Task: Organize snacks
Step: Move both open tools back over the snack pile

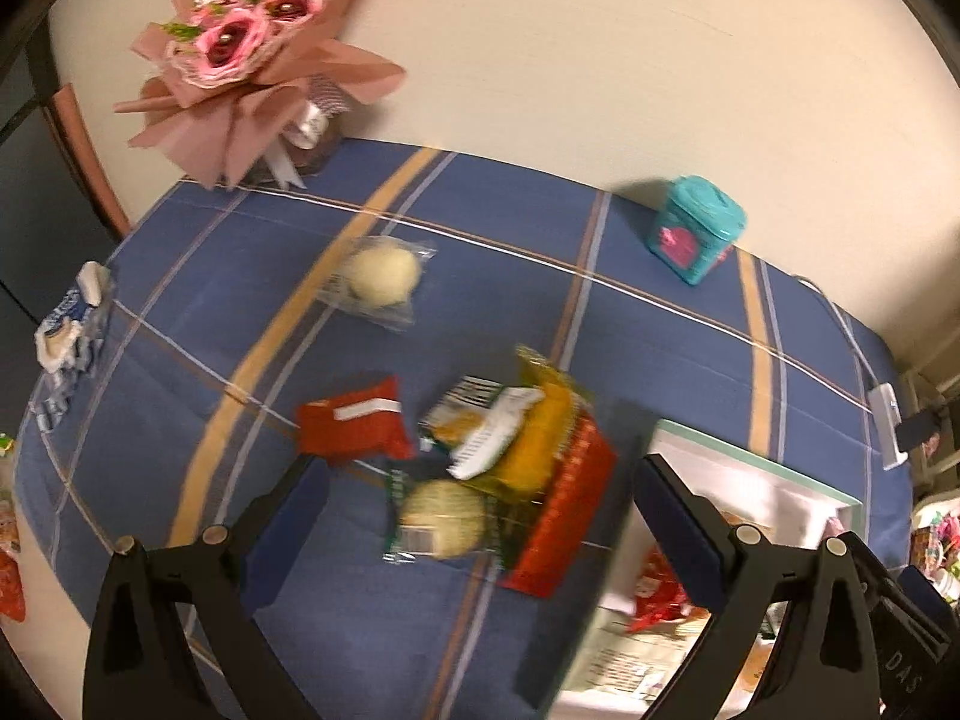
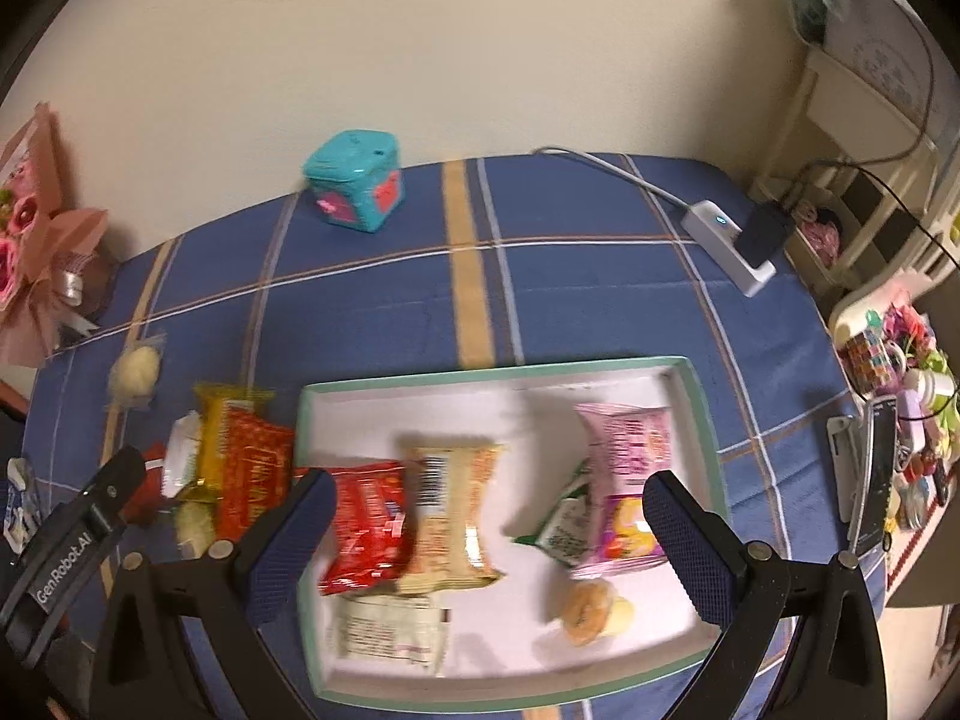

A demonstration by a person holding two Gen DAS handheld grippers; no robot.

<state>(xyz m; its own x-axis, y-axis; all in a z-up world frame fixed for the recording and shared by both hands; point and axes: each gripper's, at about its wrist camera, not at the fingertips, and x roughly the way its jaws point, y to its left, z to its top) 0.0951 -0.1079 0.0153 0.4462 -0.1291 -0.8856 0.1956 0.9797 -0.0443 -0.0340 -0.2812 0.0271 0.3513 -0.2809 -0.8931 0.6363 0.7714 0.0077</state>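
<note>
Above the white tray [image 2: 690,384], right gripper [image 2: 489,531] gapes empty; at nine o'clock, left gripper [image 1: 480,510] spreads over unsorted snack pile [image 1: 510,456], likely next.

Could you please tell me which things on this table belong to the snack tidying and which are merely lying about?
Part of the job:
- white tray with packets in it
- pile of snack packets beside the tray
- red packet
- wrapped round cake
- left tongs and right tongs, both open

Lying about:
- pink bouquet
- teal tin
- white power strip
</note>
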